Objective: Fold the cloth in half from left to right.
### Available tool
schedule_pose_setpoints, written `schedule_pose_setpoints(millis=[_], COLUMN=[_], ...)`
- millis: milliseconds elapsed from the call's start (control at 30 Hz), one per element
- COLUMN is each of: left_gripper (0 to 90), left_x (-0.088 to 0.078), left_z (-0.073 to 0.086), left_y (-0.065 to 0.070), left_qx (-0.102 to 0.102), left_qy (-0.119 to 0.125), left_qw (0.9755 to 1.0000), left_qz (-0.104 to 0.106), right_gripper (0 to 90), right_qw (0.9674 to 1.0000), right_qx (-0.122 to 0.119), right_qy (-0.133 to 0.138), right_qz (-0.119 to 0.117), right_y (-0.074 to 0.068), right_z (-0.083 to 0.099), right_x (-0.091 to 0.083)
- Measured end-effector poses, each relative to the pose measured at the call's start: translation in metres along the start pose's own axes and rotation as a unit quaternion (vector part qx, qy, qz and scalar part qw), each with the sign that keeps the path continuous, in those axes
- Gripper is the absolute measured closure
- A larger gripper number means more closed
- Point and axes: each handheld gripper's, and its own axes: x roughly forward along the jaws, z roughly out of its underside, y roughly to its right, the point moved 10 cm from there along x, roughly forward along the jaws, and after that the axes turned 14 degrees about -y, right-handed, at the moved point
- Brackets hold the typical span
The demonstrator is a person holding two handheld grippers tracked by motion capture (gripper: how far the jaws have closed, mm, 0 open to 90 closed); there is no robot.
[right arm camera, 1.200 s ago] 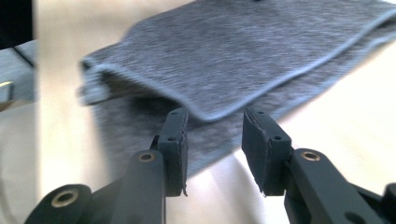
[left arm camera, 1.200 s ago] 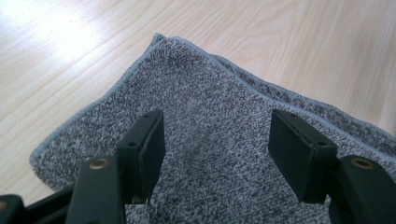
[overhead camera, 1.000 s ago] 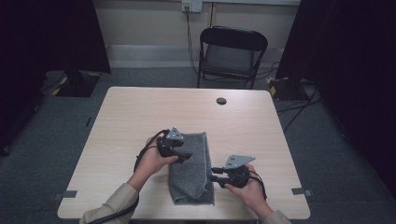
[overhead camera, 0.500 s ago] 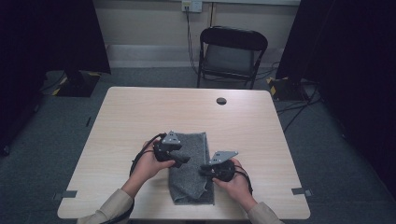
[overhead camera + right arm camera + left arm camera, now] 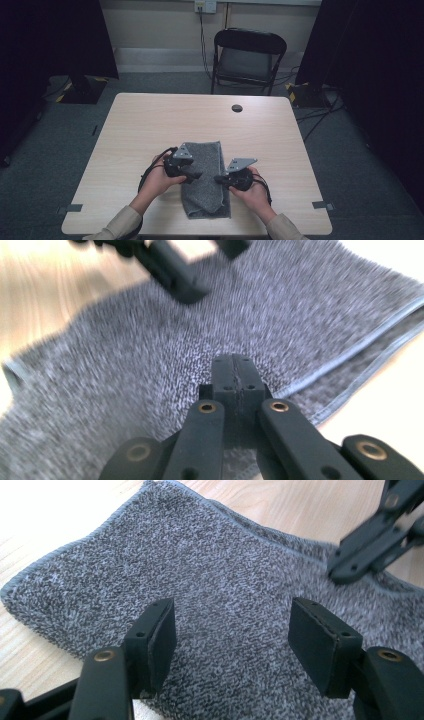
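The grey towel (image 5: 205, 177) lies folded narrow near the table's (image 5: 125, 130) front edge. The left gripper (image 5: 230, 640) hovers open above it; the right gripper (image 5: 234, 375) has just closed empty over its edge. Folding looks unfinished.

1. A light wooden table (image 5: 140, 130) with rounded corners stands on grey carpet.
2. A folded grey towel (image 5: 205, 172) lies flat on the table near the front edge, roughly midway across.
3. A small round black thing (image 5: 237, 108) sits near the far edge, well apart from the towel.
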Motion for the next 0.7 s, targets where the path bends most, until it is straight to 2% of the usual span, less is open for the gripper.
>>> schedule_pose_setpoints(millis=[67,200,300,400,467,533,600,700], left_gripper=[35.8,35.8,35.8,35.8,35.8,35.8,35.8,35.8], left_x=[-0.001,0.001,0.006,0.009,0.011,0.012,0.014,0.016], left_z=[0.000,0.003,0.007,0.008,0.008,0.006,0.006,0.007], left_y=[0.001,0.001,0.002,0.005,0.006,0.008,0.008,0.008], left_qx=[0.000,0.000,-0.001,-0.002,0.001,0.004,0.006,0.005], left_qy=[0.000,-0.005,-0.011,-0.011,-0.013,-0.011,-0.015,-0.016], left_qw=[1.0000,1.0000,0.9999,0.9999,0.9999,0.9999,0.9998,0.9998], left_qz=[0.001,0.003,0.004,0.008,0.007,0.009,0.010,0.011], right_gripper=[90.0,90.0,88.5,79.4,77.1,78.0,81.3,80.9], right_qw=[0.9999,0.9998,0.9996,0.9988,0.9985,0.9984,0.9984,0.9984], right_qx=[0.003,0.012,0.027,0.041,0.048,0.050,0.040,0.042], right_qy=[0.016,0.014,0.000,-0.016,-0.017,-0.014,-0.023,-0.028], right_qz=[0.003,0.011,0.012,0.023,0.024,0.025,0.034,0.027], right_y=[0.004,0.012,0.018,0.024,0.028,0.029,0.032,0.030], right_z=[-0.007,-0.004,0.010,0.023,0.029,0.030,0.033,0.036], right_x=[-0.011,-0.021,-0.018,-0.013,-0.013,-0.016,-0.019,-0.018])
